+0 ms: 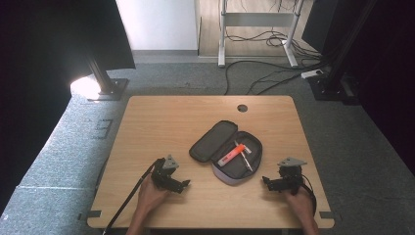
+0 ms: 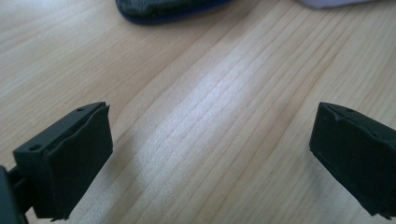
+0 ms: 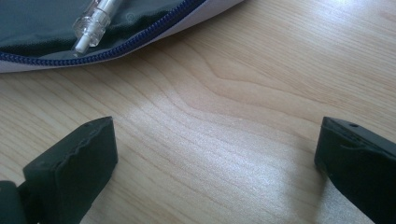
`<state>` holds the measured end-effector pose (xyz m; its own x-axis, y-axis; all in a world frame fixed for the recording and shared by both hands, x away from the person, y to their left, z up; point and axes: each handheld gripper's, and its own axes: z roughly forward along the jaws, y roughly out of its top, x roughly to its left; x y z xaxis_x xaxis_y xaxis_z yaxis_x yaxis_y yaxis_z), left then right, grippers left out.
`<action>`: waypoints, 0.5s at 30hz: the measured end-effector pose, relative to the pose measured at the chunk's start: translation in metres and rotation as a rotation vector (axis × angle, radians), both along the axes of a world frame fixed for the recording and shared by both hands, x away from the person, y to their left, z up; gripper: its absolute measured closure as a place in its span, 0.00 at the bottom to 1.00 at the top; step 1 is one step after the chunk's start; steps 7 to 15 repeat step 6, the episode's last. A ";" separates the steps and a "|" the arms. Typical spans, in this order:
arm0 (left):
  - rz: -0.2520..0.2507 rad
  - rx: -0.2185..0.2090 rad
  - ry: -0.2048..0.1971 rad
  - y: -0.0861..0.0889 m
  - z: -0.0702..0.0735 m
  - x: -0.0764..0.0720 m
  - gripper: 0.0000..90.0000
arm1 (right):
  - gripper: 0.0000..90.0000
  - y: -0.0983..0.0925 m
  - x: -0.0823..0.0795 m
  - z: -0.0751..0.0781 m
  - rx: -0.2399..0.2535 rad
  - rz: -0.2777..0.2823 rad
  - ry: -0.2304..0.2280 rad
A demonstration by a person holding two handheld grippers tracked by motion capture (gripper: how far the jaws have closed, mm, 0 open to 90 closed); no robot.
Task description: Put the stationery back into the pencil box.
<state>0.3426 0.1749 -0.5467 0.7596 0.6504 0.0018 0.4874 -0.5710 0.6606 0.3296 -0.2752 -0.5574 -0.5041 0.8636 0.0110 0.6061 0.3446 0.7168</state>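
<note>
An unzipped dark pencil case [image 1: 226, 151] lies open in the middle of the wooden table [image 1: 161, 117]. Inside it rest an orange-pink marker [image 1: 232, 155] and a clear pen [image 1: 243, 155]; the pen's clear tip [image 3: 95, 21] shows over the case's blue zipper edge [image 3: 140, 35]. My left gripper [image 1: 183, 185] sits low over the table, front left of the case, open with bare wood between its jaws [image 2: 210, 154]. The case's edge [image 2: 168, 10] lies beyond it. My right gripper [image 1: 268, 183] rests front right of the case, open and holding nothing [image 3: 215, 163].
A round cable hole [image 1: 242, 107] sits near the table's far edge. Beyond the table are grey carpet, a white desk frame [image 1: 257, 29] with cables, and dark stands at both sides. Bare wood surrounds the case.
</note>
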 end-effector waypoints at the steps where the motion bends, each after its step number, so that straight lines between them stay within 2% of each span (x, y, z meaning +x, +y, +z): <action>1: -0.001 0.003 0.006 0.000 -0.002 0.001 0.00 | 0.00 0.000 0.000 0.000 0.000 0.000 0.000; 15: 0.009 -0.003 0.009 0.000 -0.003 0.001 0.00 | 0.00 0.000 0.000 0.000 0.000 0.001 -0.001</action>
